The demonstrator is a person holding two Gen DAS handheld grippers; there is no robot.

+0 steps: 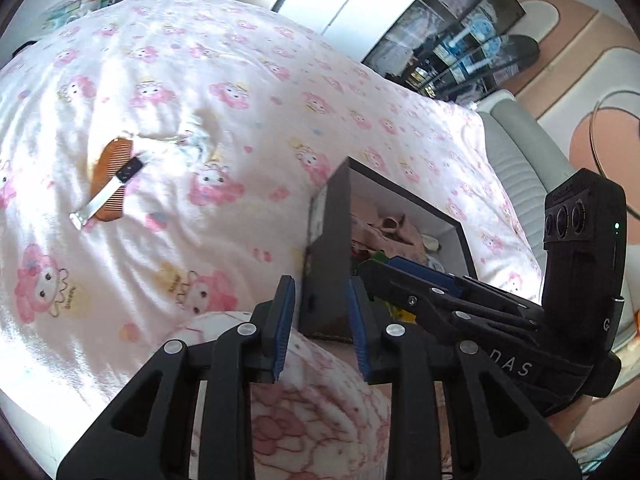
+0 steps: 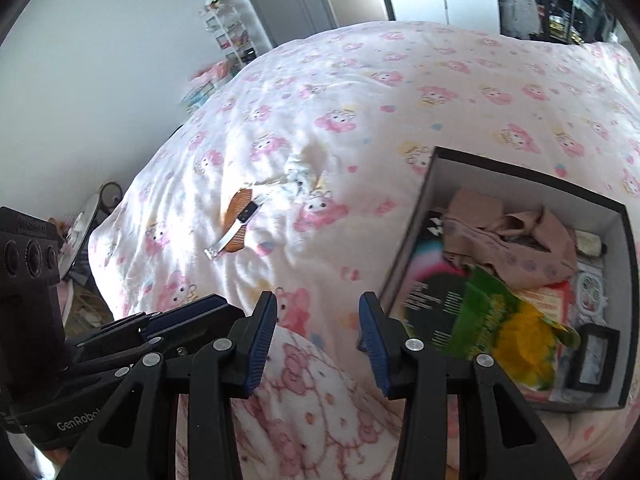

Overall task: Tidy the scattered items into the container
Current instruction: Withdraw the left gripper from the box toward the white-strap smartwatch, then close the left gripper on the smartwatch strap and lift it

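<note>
My left tongs and right tongs both stand spread with nothing between the pads, side by side over the bed. The box, already holding cloth and packets, sits just right of my right tongs. What remains out is the comb with a small clip lying across it, ahead and to the left of both tongs, well apart from the box. Its long axis runs diagonally, near end down-left, far end up-right. I judge the left tongs nearer, so that hand should go, crossing the comb's narrow width.
</note>
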